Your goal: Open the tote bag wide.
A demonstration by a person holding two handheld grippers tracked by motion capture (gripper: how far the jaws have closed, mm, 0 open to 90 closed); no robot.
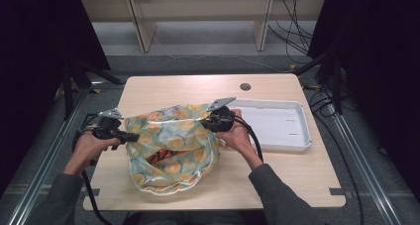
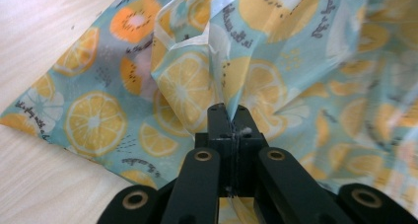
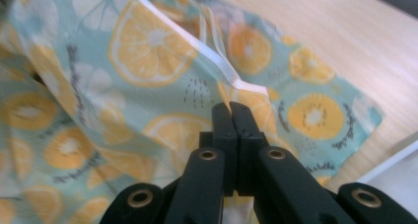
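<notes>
Item, nearest us: fruit-print bag (image 1: 171,148) on the tabletop (image 1: 277,178), mouth held apart. Left claw (image 1: 132,136) pressed together, pinching the bag's left edge; right claw (image 1: 207,122) likewise pinching the right edge. Beyond, to the right: white tray (image 1: 297,136).

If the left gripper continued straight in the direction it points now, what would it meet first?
The left gripper is already shut on the fruit-print bag, so it would push straight into the bag's bunched wall. Further along that line is probably the right gripper, which pinches the opposite side, though depth is unclear.
</notes>
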